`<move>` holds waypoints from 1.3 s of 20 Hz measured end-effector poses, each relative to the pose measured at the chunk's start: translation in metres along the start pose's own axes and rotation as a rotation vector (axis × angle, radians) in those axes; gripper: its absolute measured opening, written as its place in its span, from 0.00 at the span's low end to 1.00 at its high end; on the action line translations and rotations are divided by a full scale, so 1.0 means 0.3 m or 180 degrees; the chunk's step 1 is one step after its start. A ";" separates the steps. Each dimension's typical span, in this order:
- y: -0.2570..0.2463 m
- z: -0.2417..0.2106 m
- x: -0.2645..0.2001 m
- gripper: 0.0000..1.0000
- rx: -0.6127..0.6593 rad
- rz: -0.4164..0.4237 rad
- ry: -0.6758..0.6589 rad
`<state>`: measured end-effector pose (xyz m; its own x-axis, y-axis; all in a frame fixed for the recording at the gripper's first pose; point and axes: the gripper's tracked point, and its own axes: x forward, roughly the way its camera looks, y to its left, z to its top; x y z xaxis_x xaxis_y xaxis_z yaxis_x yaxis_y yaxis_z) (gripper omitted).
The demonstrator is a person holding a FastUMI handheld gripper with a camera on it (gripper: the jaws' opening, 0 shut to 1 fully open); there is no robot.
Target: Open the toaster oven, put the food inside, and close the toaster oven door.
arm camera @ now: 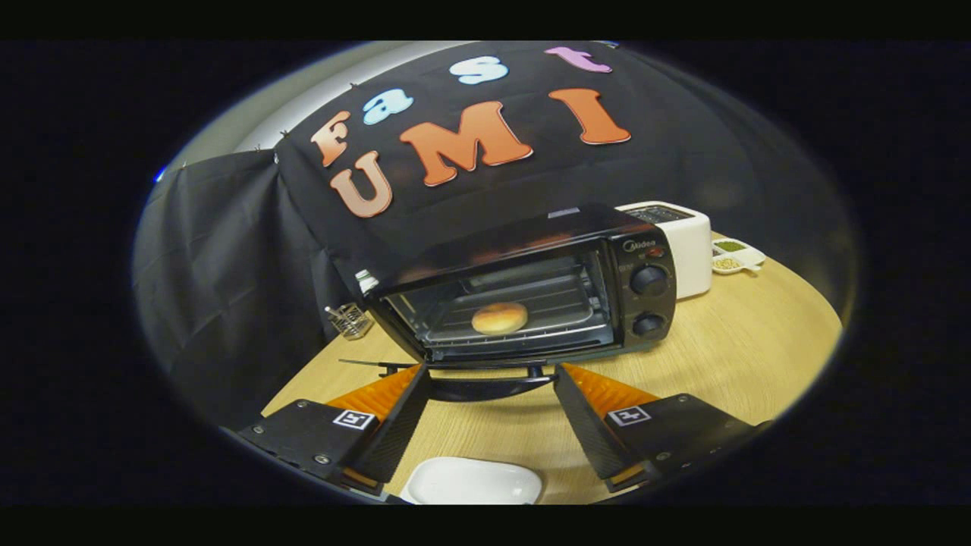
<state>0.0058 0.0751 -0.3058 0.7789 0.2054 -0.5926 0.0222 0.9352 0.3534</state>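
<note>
Far left, a small wire-mesh holder (350, 321) sits by the black cloth wall, well apart from the work; next, my gripper (491, 379) with its jaws spread wide and nothing held, one finger to each side of the dark curved door handle (485, 388); that handle belongs to the dropped-down glass door (455, 370) of the black box-shaped toaster oven (523, 288), which stands open on the round light-wood table (728, 356); the round golden bread bun (499, 318) already lies on the wire rack inside, beyond my fingers; so food is in, closing is what's left, as I judge it; near me, between and below the fingers, a white oval dish (474, 481), bare; right of the oven, two black knobs (649, 280) on its panel, then a white pop-up toaster (686, 250) just beside it, then a small white tray of green and pale grains (733, 254); to close well: get under or around the handle centred, lift in the door's arc, push flush, don't shove the oven backward.
</note>
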 end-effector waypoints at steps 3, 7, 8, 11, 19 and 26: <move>0.004 0.051 0.036 0.95 0.0031 0.0026 -0.0140; 0.005 0.139 0.092 0.95 0.0079 0.0030 -0.0344; 0.002 0.161 0.113 0.95 0.0065 0.0027 -0.0392; -0.004 0.209 0.158 0.95 0.0028 -0.0017 -0.0514; -0.015 0.263 0.204 0.95 -0.0149 -0.0176 -0.0644; 0.089 0.348 0.005 0.92 -0.0582 -0.0099 -0.1043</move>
<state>0.0731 0.0704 -0.2217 0.9395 0.1006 -0.3273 -0.0402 0.9817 0.1862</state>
